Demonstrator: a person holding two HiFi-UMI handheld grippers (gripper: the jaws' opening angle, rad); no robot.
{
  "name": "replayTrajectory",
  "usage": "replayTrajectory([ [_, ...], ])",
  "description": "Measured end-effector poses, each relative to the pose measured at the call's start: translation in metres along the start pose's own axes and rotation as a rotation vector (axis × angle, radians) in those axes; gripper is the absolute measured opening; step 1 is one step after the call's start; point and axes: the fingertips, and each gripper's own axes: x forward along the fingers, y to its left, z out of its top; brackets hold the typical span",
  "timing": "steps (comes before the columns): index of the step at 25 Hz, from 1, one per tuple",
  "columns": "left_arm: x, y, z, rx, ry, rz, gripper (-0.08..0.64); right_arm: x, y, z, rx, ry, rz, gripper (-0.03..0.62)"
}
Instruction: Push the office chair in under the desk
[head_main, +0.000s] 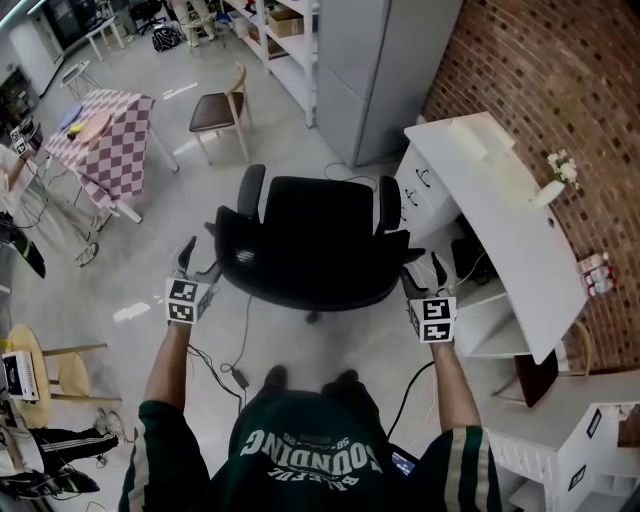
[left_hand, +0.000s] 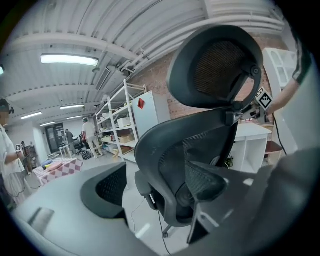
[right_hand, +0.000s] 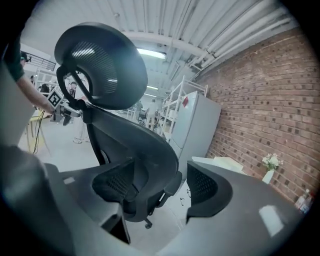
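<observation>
Head view: chair (head_main: 318, 235) on the floor (head_main: 330, 365), back toward the person (head_main: 310, 450), near but not under the white table (head_main: 500, 215) at right; left tongs (head_main: 198, 258) and right tongs (head_main: 424, 272) both spread, gripping nothing, flanking the backrest (head_main: 310, 282); likely heavy yet free-rolling, best pushed at its stiff backrest frame.

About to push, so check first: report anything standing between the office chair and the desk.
Nothing visible stands between the office chair and the desk. A dark shape under the desk is too shadowed to identify.
</observation>
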Motion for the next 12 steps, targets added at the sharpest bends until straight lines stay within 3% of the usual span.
replayTrajectory([
  [3,0.013,0.000,0.001,0.005,0.009,0.001,0.402,0.009,-0.004,-0.002,-0.012,0.014,0.019,0.314],
  [12,0.039,0.014,0.001,-0.026,0.022,-0.004,0.403,0.031,-0.001,-0.001,-0.071,0.045,0.025,0.307],
])
